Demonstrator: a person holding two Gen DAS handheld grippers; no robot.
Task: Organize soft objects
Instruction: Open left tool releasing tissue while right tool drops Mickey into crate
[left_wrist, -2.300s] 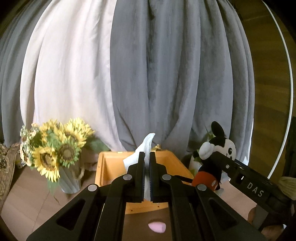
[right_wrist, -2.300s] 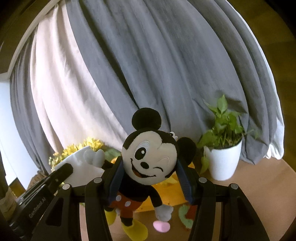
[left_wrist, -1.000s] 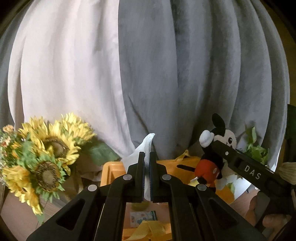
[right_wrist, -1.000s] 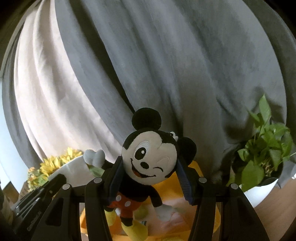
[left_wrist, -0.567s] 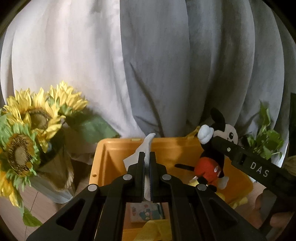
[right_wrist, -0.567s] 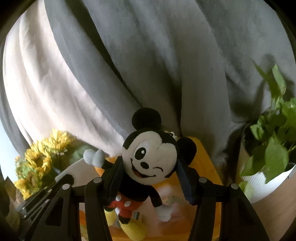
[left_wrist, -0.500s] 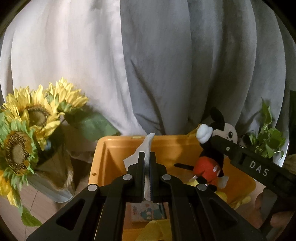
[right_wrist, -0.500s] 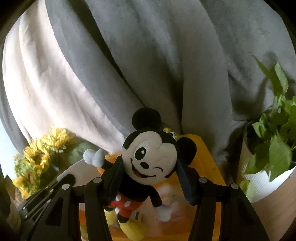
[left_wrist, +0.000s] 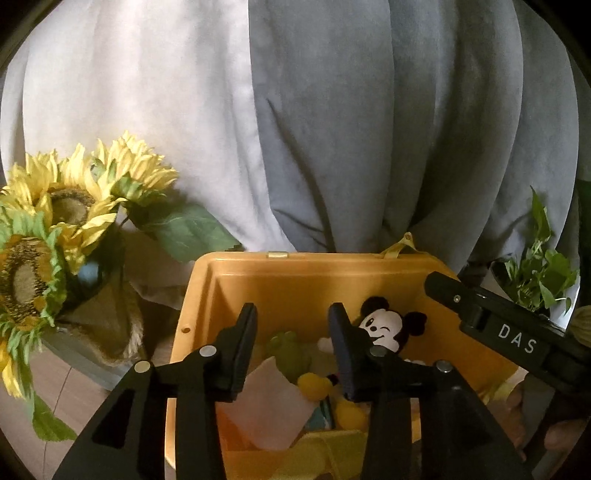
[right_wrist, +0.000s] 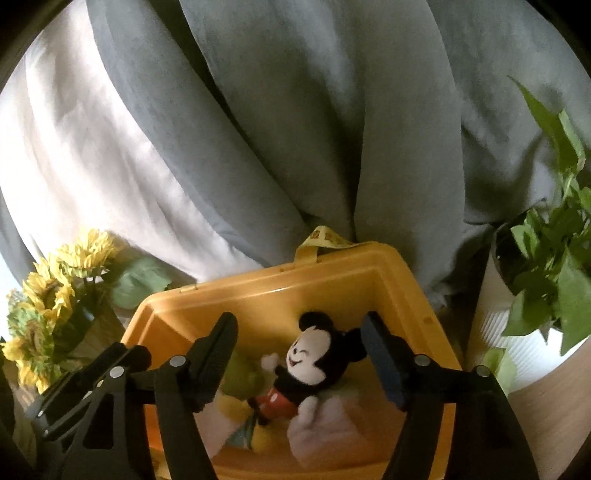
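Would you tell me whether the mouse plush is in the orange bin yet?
In: the mouse plush lies inside the orange bin, clear of the opening right gripper.

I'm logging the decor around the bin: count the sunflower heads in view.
3 in the left wrist view, all left of the orange bin: one at the far left edge, one above it, one to the upper right. Others may be hidden out of frame.

Counted around the bin
One orange bin (left_wrist: 236, 280), one mouse plush (right_wrist: 314, 362), three sunflowers (left_wrist: 70, 201), one potted plant (right_wrist: 554, 236), two grippers (left_wrist: 291, 325).
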